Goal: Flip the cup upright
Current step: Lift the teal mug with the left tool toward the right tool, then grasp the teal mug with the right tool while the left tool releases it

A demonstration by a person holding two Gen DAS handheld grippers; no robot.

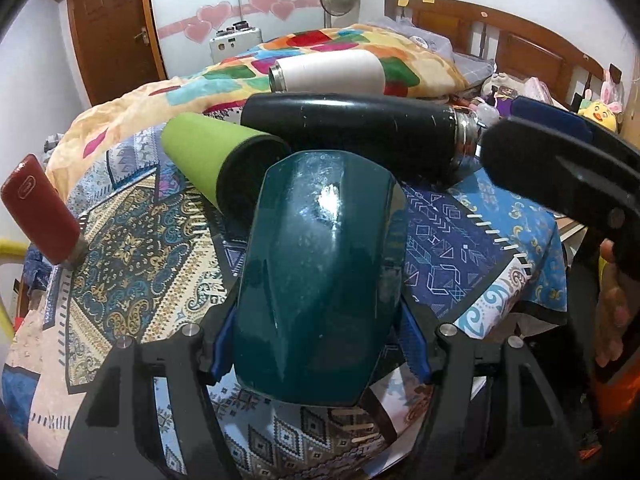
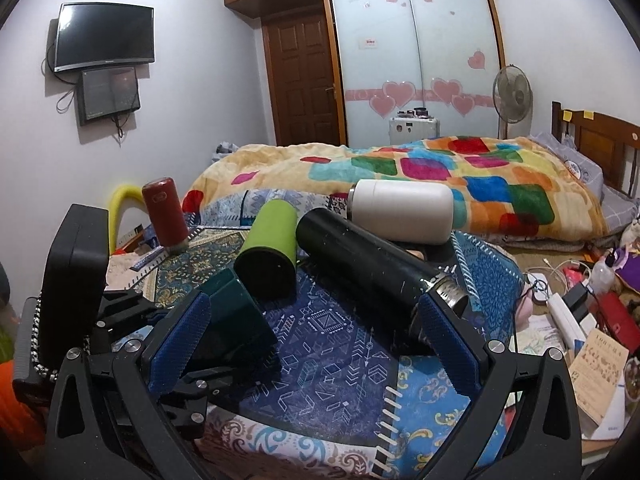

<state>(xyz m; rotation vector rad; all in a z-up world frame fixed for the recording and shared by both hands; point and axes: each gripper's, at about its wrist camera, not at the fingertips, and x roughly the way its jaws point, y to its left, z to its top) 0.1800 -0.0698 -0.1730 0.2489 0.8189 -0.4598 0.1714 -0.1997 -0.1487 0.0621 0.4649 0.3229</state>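
My left gripper (image 1: 320, 344) is shut on a dark teal cup (image 1: 320, 276), which fills the middle of the left wrist view and lies along the fingers. The same cup (image 2: 236, 312) shows in the right wrist view, held low over the patterned cloth (image 2: 332, 364). My right gripper (image 2: 316, 340) is open and empty, its blue pads (image 2: 180, 344) wide apart, just right of the teal cup. A black flask (image 2: 372, 264), a green cup (image 2: 268, 248) and a white flask (image 2: 400, 210) lie on their sides beyond. A red flask (image 2: 166, 216) stands mouth down at the far left.
A bed with a colourful quilt (image 2: 440, 176) lies behind the table. Clutter of cables, a power strip and papers (image 2: 580, 320) sits to the right. A fan (image 2: 512, 96), wardrobe and door stand at the back.
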